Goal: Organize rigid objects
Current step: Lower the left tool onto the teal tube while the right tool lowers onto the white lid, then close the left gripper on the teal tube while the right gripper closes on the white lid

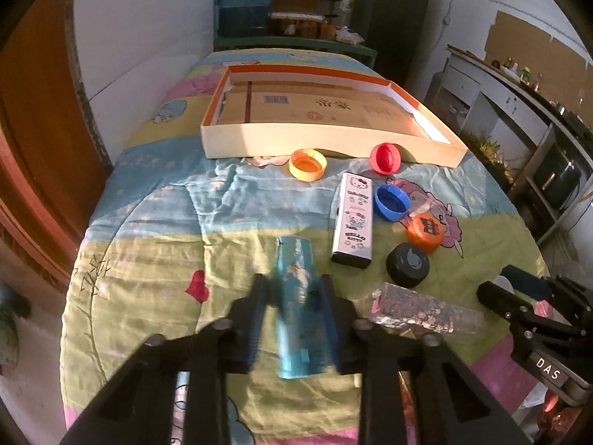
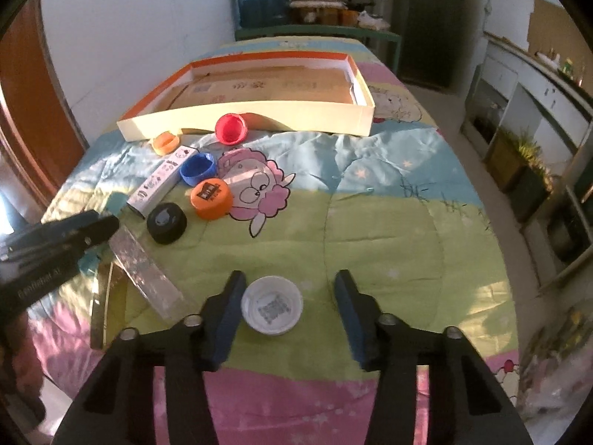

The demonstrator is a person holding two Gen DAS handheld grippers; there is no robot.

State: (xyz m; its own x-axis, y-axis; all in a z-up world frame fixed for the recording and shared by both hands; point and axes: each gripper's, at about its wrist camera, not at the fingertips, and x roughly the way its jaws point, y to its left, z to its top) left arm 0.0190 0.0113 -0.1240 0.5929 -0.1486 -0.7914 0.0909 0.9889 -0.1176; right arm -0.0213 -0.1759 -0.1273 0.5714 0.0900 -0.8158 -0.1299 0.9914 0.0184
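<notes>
My left gripper (image 1: 294, 285) is shut on a teal tube (image 1: 296, 259) that lies lengthwise on the quilt, with both pads pressed against its sides. In the right wrist view a white cap (image 2: 271, 304) sits open side up between the fingers of my right gripper (image 2: 290, 278). The left pad is close to the cap, a clear gap shows on the right, and the jaws stand open. A shallow cardboard box (image 1: 326, 144) with an orange rim lies at the far end. The right gripper (image 1: 519, 296) also shows at the right edge of the left wrist view.
Between the box and the grippers lie a yellow cap (image 1: 307, 164), a red cap (image 1: 385, 157), a blue cap (image 1: 392, 202), an orange lid (image 1: 426, 231), a black lid (image 1: 407, 263), a white cartoon case (image 1: 354, 218) and a clear glitter box (image 1: 426, 307). A wall runs along the left.
</notes>
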